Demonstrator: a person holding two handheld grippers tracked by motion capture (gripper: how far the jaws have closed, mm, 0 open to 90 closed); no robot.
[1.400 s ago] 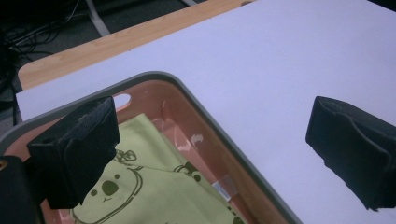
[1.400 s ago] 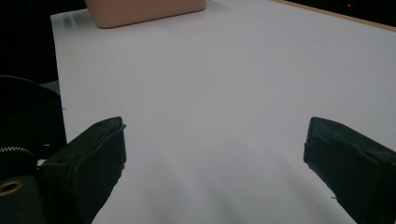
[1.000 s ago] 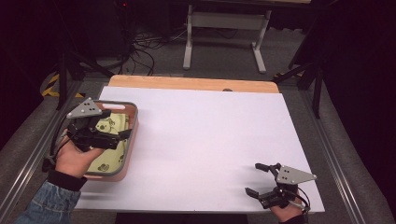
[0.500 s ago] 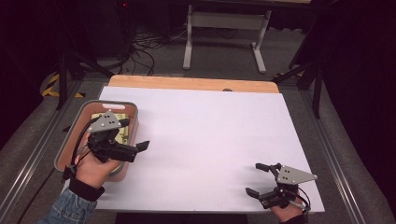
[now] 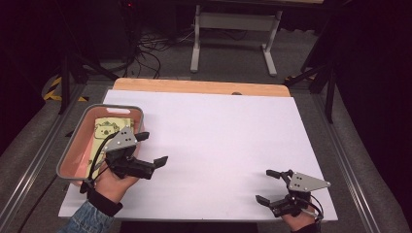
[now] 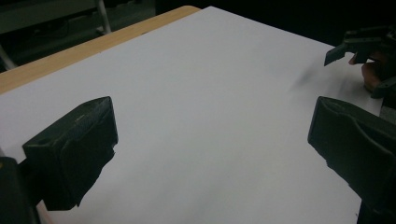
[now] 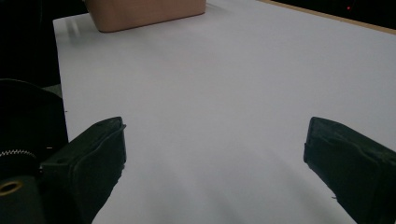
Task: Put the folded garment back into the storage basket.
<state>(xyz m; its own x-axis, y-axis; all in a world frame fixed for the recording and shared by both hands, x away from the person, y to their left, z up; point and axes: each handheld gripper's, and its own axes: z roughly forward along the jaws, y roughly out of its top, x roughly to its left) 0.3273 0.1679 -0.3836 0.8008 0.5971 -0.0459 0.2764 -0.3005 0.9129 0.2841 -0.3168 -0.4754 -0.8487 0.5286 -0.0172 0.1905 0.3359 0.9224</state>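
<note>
A pink tray with a grey rim sits at the table's left edge, and a pale yellow printed packet lies in it. My left gripper hovers just right of the tray over the white table top, jaws wide open and empty. In the left gripper view the left gripper has bare white surface between its jaws, with the other gripper far off. My right gripper rests near the front right edge, open and empty. In the right gripper view the right gripper faces the tray.
A wooden strip borders the table's far edge. Beyond it, a white stand and cables lie on the floor. Metal rails run along both sides of the table.
My left gripper has moved right, out from above the tray to the white surface beside it, turning its open jaws toward the right. The right gripper has stayed put.
</note>
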